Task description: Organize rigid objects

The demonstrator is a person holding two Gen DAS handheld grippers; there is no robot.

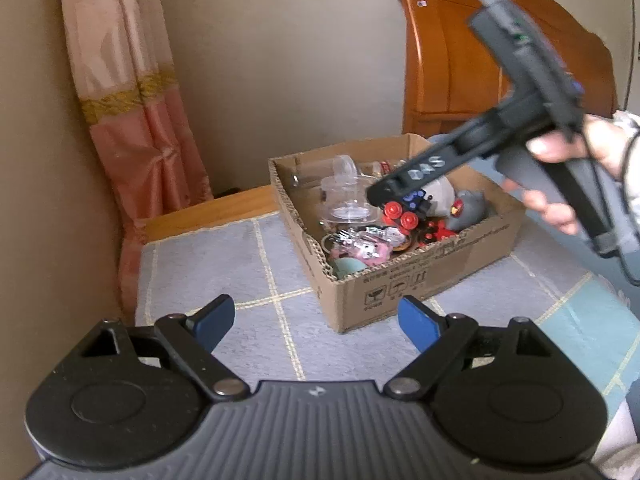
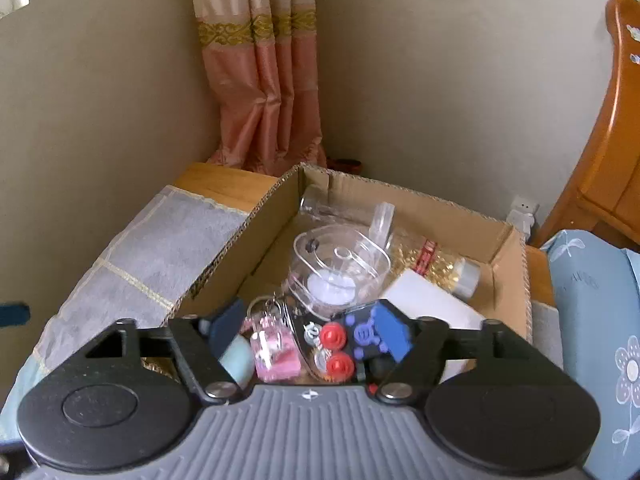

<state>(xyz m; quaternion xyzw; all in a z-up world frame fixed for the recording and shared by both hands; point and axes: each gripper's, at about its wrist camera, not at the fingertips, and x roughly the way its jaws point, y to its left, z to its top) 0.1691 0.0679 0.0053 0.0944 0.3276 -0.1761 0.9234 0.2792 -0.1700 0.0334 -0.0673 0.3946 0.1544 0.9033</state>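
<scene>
An open cardboard box (image 1: 400, 280) (image 2: 260, 224) stands on a grey checked cloth and holds several small items. Among them are a clear plastic container (image 1: 348, 200) (image 2: 340, 268), a pink keychain charm (image 1: 360, 248) (image 2: 276, 352), a grey plush (image 1: 468, 208) and a glitter bottle (image 2: 440, 268). My right gripper (image 2: 310, 320) (image 1: 394, 200) hangs over the box with its jaws wide apart. A black and blue toy with red wheels (image 2: 340, 344) (image 1: 404, 216) sits between them, close to the right finger; the left pad is clear of it. My left gripper (image 1: 316, 312) is open and empty, short of the box's near corner.
A person's hand (image 1: 560, 148) holds the right gripper's handle. A pink curtain (image 1: 132, 120) hangs in the wall corner behind the bed. A wooden headboard (image 1: 480, 60) rises at the back right. A pale blue flowered cushion (image 2: 592, 300) lies right of the box.
</scene>
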